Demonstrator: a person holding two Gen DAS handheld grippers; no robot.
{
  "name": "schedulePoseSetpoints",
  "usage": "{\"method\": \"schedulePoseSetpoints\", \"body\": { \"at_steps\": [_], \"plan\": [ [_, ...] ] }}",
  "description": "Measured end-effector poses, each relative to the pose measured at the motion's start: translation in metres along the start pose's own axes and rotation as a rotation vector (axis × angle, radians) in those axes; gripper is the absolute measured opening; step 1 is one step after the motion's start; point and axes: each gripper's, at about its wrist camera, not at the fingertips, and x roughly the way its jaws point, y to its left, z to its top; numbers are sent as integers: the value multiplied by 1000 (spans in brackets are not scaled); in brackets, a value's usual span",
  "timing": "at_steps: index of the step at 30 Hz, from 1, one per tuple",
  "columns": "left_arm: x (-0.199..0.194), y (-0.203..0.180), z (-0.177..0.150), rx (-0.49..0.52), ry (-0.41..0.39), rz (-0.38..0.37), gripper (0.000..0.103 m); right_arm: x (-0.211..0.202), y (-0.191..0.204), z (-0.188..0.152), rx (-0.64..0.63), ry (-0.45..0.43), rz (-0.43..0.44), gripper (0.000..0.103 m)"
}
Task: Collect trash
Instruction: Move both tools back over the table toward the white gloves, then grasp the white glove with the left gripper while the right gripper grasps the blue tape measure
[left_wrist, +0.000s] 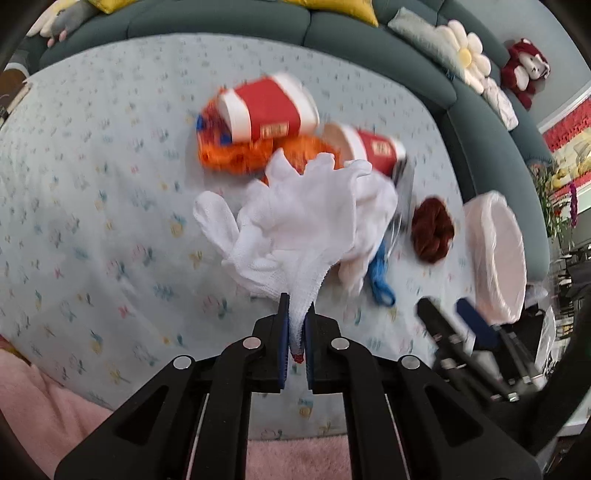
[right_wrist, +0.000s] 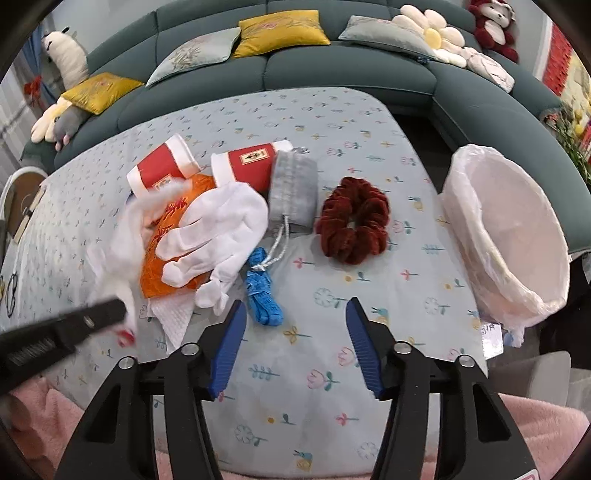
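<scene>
The left gripper (left_wrist: 297, 325) is pinching the cuff of a white knit glove (left_wrist: 295, 229), its blue pads pressed tight on the fabric while the rest of the glove is draping over the heap of trash on the floral tablecloth (right_wrist: 369, 122). In the right wrist view that glove shows only as a blurred white shape at the left of the heap. The right gripper (right_wrist: 295, 314) is hanging over the near part of the cloth with its jaws spread and nothing between them. Just past its left finger a blue lace bundle (right_wrist: 263, 295) is lying, and a second white glove (right_wrist: 210, 232) is resting on an orange plastic bag (right_wrist: 162, 273) with a paper napkin (right_wrist: 173, 317) showing beneath it. Two red-and-white paper cups (right_wrist: 162, 166) are lying on their sides at the far edge of the heap, touching a grey drawstring pouch (right_wrist: 293, 192). A dark red scrunchie (right_wrist: 354, 221) is sitting apart to the right, between the pouch and the white-lined waste bin (right_wrist: 517, 295) at the table's right edge. A teal sofa (right_wrist: 332, 74) with cushions is curving behind the table.
</scene>
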Motion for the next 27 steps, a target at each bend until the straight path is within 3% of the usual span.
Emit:
{"method": "schedulePoseSetpoints", "body": {
  "at_steps": [13,16,21,27],
  "plan": [
    [-2,4,16,-3,-35,-1,7,48,13,-1,-25,89,20,31],
    [-1,4,17,-1,-35,-3,7,57,12,-6,-28,116,36,17],
    [-3,1,17,7,-39,0,7,50,12,-10,-36,97,59,14],
    [-15,-13,16,54,-62,0,7,8,0,0,-6,17,103,14]
  ]
}}
